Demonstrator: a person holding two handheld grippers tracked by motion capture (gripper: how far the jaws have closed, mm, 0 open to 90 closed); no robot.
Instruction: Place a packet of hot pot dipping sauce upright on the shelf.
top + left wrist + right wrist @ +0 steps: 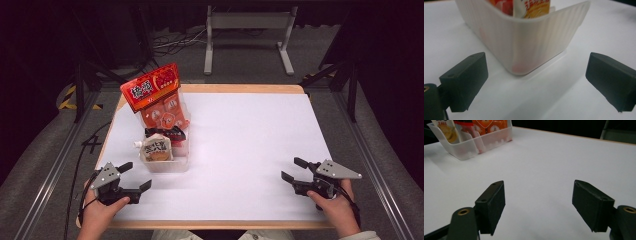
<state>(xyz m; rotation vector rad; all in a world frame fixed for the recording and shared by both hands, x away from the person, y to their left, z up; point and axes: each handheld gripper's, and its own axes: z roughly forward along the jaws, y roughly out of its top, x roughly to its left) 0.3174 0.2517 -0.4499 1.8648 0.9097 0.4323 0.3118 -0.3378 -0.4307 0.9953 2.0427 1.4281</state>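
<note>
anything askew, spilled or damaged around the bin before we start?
Nothing spilled or damaged. The clear plastic bin sits upright on the white table, with its packets inside. The tall red bag leans left and rises well above the rim, which is the only slightly odd thing. Left gripper and right gripper are open and hold nothing.

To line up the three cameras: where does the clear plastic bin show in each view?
High view: clear plastic bin at left of centre, near the left gripper.
Left gripper view: top centre, its corner between the jaws.
Right gripper view: top left.
Shared landmark: spouted pouch.
</note>
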